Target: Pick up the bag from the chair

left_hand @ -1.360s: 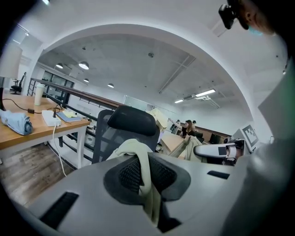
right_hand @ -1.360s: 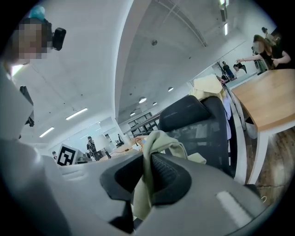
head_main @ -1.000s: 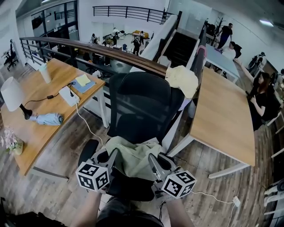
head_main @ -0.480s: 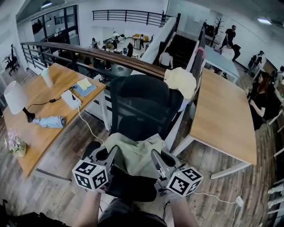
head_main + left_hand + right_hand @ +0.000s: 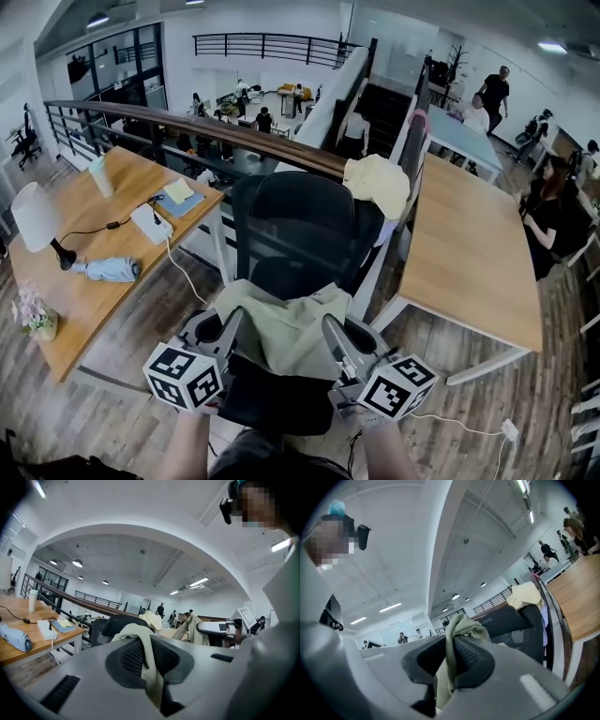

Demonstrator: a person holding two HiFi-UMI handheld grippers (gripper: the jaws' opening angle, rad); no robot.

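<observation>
- Left gripper (image 5: 235,323): fingers clenched on the left edge of the pale bag (image 5: 281,328); cloth pinched between them.
- Right gripper (image 5: 333,330): fingers clenched on the bag's right edge.
- Bag slung between both finger pairs, over the chair (image 5: 302,225) seat.

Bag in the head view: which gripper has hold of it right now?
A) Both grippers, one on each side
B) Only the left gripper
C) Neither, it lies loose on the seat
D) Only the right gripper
A: the left gripper and the right gripper each have the pale fabric of the bag pinched between their pads.
</observation>
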